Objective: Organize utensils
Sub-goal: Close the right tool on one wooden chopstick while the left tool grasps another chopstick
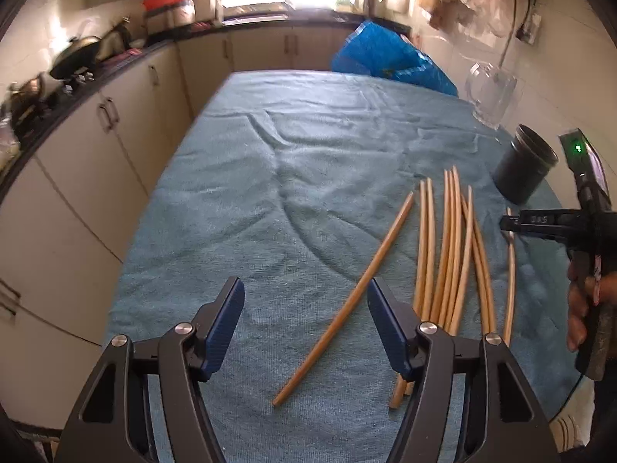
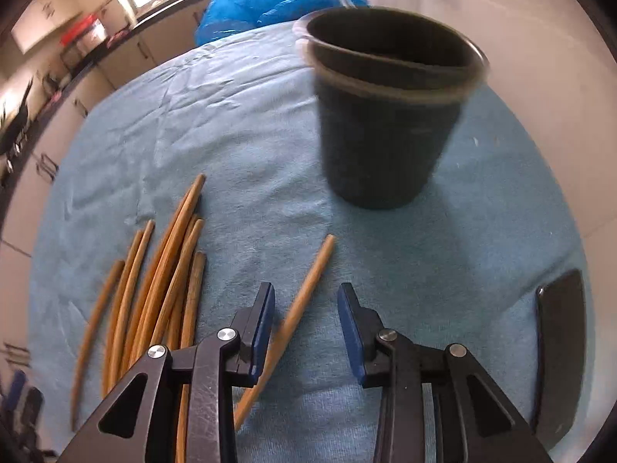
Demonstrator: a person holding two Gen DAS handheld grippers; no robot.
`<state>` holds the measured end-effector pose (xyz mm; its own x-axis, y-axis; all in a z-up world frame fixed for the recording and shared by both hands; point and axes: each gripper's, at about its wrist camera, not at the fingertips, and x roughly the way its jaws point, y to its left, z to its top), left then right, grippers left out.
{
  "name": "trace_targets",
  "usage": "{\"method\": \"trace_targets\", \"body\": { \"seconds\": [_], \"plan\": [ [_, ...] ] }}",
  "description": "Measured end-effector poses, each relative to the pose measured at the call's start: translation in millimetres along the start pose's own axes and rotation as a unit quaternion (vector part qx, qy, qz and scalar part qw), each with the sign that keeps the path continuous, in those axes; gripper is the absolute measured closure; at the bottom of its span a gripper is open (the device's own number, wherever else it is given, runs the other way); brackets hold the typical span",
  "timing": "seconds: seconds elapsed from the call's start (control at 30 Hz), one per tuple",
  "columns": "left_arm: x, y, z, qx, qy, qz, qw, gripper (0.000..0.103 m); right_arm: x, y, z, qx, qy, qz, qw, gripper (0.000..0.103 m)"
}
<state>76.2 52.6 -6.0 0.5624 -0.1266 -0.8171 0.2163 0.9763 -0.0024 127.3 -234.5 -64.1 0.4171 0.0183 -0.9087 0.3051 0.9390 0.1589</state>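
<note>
Several wooden chopsticks (image 1: 447, 247) lie in a loose bundle on the blue towel (image 1: 289, 154). One chopstick (image 1: 347, 301) lies apart, slanted to their left. My left gripper (image 1: 304, 305) is open above the towel, with this slanted chopstick between its fingers. A black cup (image 1: 524, 166) stands upright at the right, also in the right wrist view (image 2: 389, 115). My right gripper (image 2: 306, 320) is open and low over a single chopstick (image 2: 297, 316), which lies between its fingers; the bundle (image 2: 154, 289) is to its left. The right gripper also shows in the left wrist view (image 1: 513, 223).
A blue plastic bag (image 1: 389, 58) and a clear glass jug (image 1: 489, 92) stand at the far right of the table. A dark phone (image 2: 559, 351) lies on the towel at the right. Kitchen cabinets and a counter (image 1: 96, 115) run along the left.
</note>
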Motion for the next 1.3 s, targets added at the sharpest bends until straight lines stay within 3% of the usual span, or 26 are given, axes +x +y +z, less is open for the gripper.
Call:
{"method": "trace_targets", "body": {
  "seconds": [0.07, 0.2, 0.4, 0.5, 0.63, 0.73, 0.77, 0.9, 1.1, 1.2, 1.3],
  "plan": [
    [4.8, -2.4, 5.9, 0.009, 0.009, -0.011, 0.9999, 0.038, -0.3, 13.5, -2.1, -0.039, -0.005, -0.008, 0.999, 0.087],
    [20.7, -17.3, 19.6, 0.046, 0.029, -0.024, 0.9982, 0.038, -1.2, 13.2, -7.1, -0.064, -0.008, 0.015, 0.998, 0.096],
    [63.3, -48.9, 52.9, 0.087, 0.077, -0.043, 0.9924, 0.038, -19.2, -14.4, -19.1, -0.033, -0.016, 0.089, 0.995, 0.096],
    [82.0, -62.2, 62.8, 0.105, 0.091, -0.022, 0.99, 0.038, -32.6, -19.7, -24.1, -0.029, -0.025, 0.124, 0.992, 0.096],
    [102.4, -76.6, 71.7, 0.123, 0.124, -0.014, 0.9845, 0.048, -44.3, -25.4, -25.9, -0.032, -0.037, 0.149, 0.988, 0.096],
    [103.1, -91.6, 73.1, 0.148, 0.126, -0.01, 0.9809, 0.05, -51.2, -29.3, -26.4, -0.034, -0.045, 0.157, 0.986, 0.096],
    [107.4, -95.4, 73.7, 0.154, 0.132, 0.004, 0.9792, 0.059, -49.3, -27.8, -24.9, -0.034, -0.046, 0.159, 0.986, 0.096],
    [115.7, -95.7, 84.5, 0.144, 0.138, 0.001, 0.98, 0.061, -50.8, -29.8, -24.4, -0.031, -0.05, 0.176, 0.983, 0.096],
    [129.1, -88.3, 104.6, 0.121, 0.14, -0.005, 0.9828, 0.061, -53.5, -29.5, -25.2, -0.032, -0.058, 0.187, 0.98, 0.096],
    [132.5, -88.1, 108.3, 0.117, 0.136, 0.008, 0.9838, 0.049, -54.7, -29.1, -25.7, -0.037, -0.059, 0.184, 0.98, 0.096],
    [134.4, -84.5, 108.8, 0.11, 0.134, -0.006, 0.9849, 0.053, -50.6, -26.2, -22.8, -0.036, -0.056, 0.176, 0.982, 0.096]
  ]
}}
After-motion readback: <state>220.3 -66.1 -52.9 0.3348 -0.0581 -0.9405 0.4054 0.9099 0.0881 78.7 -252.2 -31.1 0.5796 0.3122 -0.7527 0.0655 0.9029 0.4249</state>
